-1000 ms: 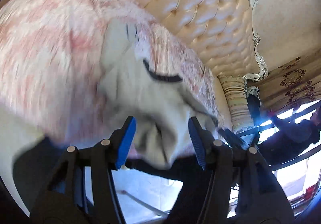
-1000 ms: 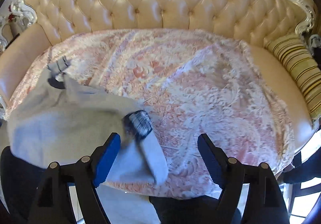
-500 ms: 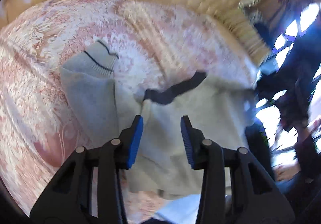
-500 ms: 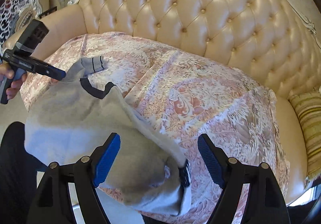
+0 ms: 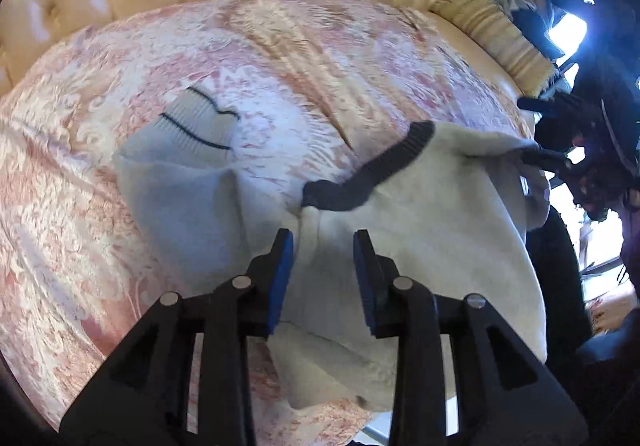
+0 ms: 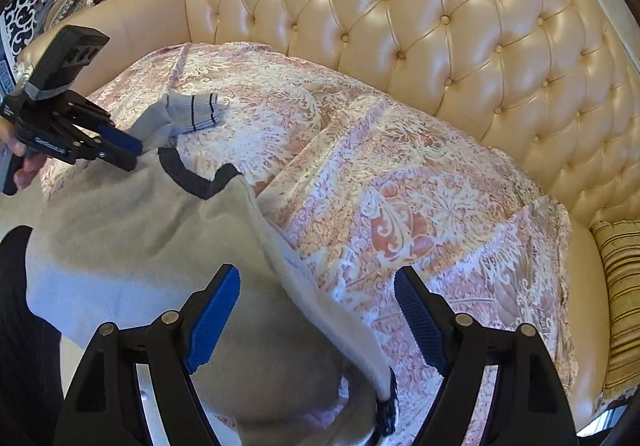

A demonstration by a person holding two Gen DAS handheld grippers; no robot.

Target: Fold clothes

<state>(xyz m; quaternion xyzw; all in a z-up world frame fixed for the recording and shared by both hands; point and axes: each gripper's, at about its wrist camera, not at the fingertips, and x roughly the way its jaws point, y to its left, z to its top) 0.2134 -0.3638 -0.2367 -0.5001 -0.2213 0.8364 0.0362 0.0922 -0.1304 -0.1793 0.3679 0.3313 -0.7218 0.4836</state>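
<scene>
A light grey sweater (image 5: 420,246) (image 6: 132,238) lies spread over the front of the sofa cover, partly hanging off the edge. Its dark collar (image 5: 368,174) (image 6: 192,178) faces the backrest. One sleeve, with a striped cuff (image 5: 196,126) (image 6: 196,112), points up the seat. My left gripper (image 5: 323,242) (image 6: 124,152) hovers just below the collar at the shoulder, its blue pads apart over a ridge of cloth. My right gripper (image 6: 318,278) stands wide open over the other sleeve, whose dark cuff (image 6: 386,410) hangs below it.
A pink floral cover (image 6: 400,186) drapes the cream tufted sofa (image 6: 440,26). A striped cushion (image 6: 620,286) (image 5: 508,46) sits at the right end. A hand (image 6: 24,166) holds the left gripper. Dark trousers (image 6: 16,306) stand at the sofa's front edge.
The sweater has been laid out flatter on the sofa. My left gripper swung over it and its jaws narrowed. My right gripper shifted so the sleeve lies between its open fingers.
</scene>
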